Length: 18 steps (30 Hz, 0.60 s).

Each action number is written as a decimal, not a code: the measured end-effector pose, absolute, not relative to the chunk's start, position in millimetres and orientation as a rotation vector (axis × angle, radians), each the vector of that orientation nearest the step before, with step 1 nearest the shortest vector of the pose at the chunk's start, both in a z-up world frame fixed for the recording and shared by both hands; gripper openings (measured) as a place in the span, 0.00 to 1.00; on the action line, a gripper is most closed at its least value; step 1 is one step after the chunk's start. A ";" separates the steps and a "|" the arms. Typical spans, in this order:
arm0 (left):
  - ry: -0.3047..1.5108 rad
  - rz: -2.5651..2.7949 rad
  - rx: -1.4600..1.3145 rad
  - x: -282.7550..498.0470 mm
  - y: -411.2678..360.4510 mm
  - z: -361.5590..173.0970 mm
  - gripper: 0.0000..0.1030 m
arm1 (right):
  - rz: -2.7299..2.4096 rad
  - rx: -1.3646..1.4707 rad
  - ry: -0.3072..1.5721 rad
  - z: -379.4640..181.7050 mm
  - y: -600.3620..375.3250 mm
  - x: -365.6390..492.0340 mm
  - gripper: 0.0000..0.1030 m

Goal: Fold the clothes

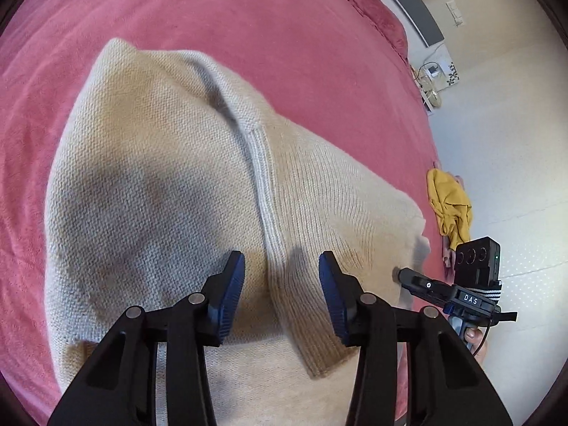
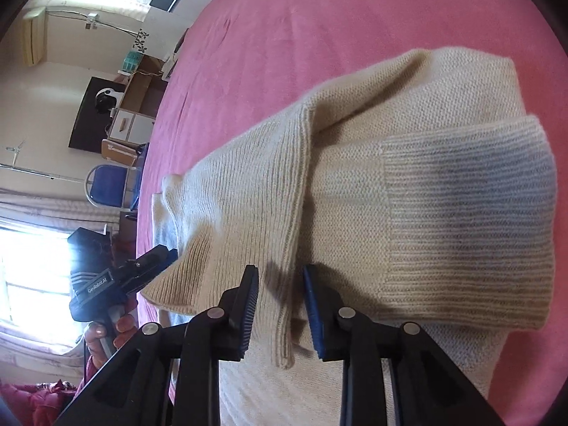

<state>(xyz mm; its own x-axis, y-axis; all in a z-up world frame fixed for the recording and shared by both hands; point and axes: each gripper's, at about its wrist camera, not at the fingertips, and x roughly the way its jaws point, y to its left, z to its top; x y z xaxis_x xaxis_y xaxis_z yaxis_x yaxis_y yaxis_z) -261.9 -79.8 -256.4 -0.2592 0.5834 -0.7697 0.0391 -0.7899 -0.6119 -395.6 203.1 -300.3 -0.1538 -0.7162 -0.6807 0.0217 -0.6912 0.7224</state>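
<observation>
A cream knit sweater [image 1: 159, 177] lies partly folded on the pink bed cover [image 1: 248, 17]. A ribbed band [image 1: 262, 191] runs down its middle. My left gripper [image 1: 282, 269] hovers low over that band, jaws open, with the band and a sleeve cuff [image 1: 319, 348] below the gap. In the right wrist view the sweater [image 2: 426, 184] shows a wide ribbed hem [image 2: 472, 220]. My right gripper [image 2: 280, 284] stands open astride a ribbed fold edge [image 2: 284, 333]. Each view shows the other gripper at the sweater's near edge: the right one [image 1: 403, 275] and the left one [image 2: 167, 254].
A yellow garment [image 1: 449, 206] hangs at the bed's right edge over a pale floor [image 1: 514, 142]. A dark pink pillow [image 1: 372, 10] sits at the head. Beyond the bed's left side stand a blue chair [image 2: 110, 184], a low cabinet [image 2: 124, 120] and a bright window [image 2: 28, 277].
</observation>
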 end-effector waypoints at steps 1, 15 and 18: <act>-0.760 2.099 -1.637 -261.1 -77.7 -257.5 0.45 | -1.890 1.601 -0.793 -301.2 202.2 -395.6 0.28; -0.598 2.223 -1.573 -252.4 -66.5 -245.6 0.04 | -2.010 1.603 -0.661 -283.4 194.8 -393.3 0.07; -0.476 2.296 -1.520 -249.4 -65.2 -233.4 0.04 | -2.035 1.542 -0.640 -263.4 193.2 -391.3 0.07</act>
